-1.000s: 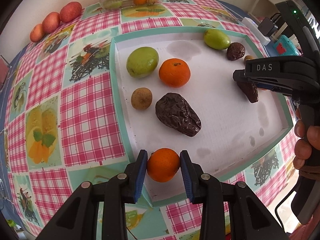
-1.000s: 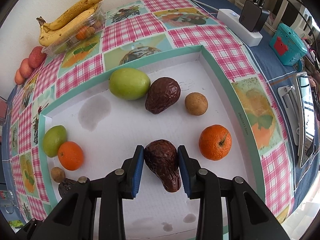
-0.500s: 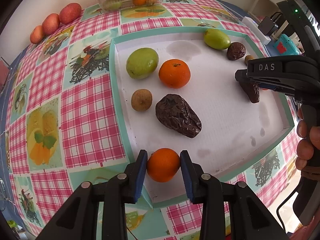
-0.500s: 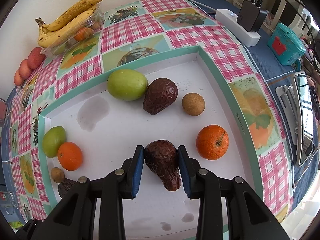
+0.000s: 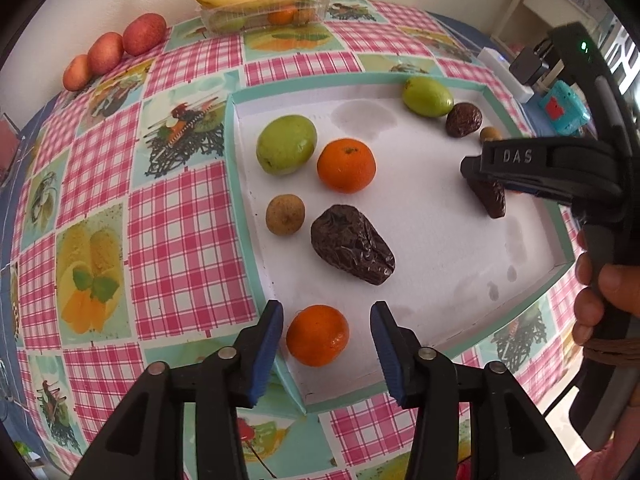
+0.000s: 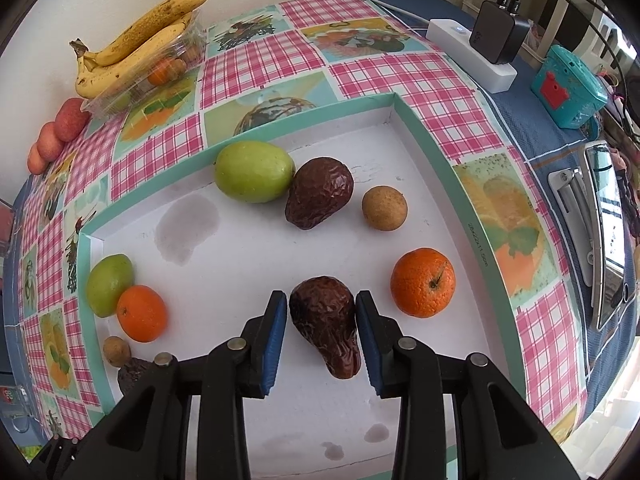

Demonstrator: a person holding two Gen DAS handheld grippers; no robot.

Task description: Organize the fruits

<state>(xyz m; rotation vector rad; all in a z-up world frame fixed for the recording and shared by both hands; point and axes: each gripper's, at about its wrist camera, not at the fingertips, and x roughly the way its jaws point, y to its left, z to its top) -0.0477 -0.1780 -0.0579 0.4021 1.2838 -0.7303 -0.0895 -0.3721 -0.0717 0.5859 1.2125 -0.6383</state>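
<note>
Shallow white tray with a teal rim, resting on a glossy pink-checked tablecloth. Left gripper spread open around a round, dimpled orange sitting in the tray's near corner, blue pads clear of the peel on both sides. Right gripper closed to a narrow gap around a dark, wrinkled, pear-shaped avocado, pads just beside its skin, contact impossible to confirm; long axis roughly along the fingers, broad end away from the camera, narrow end toward it and a little right. Near it, a second orange; farther off, a smooth green fruit touching another wrinkled avocado.
</note>
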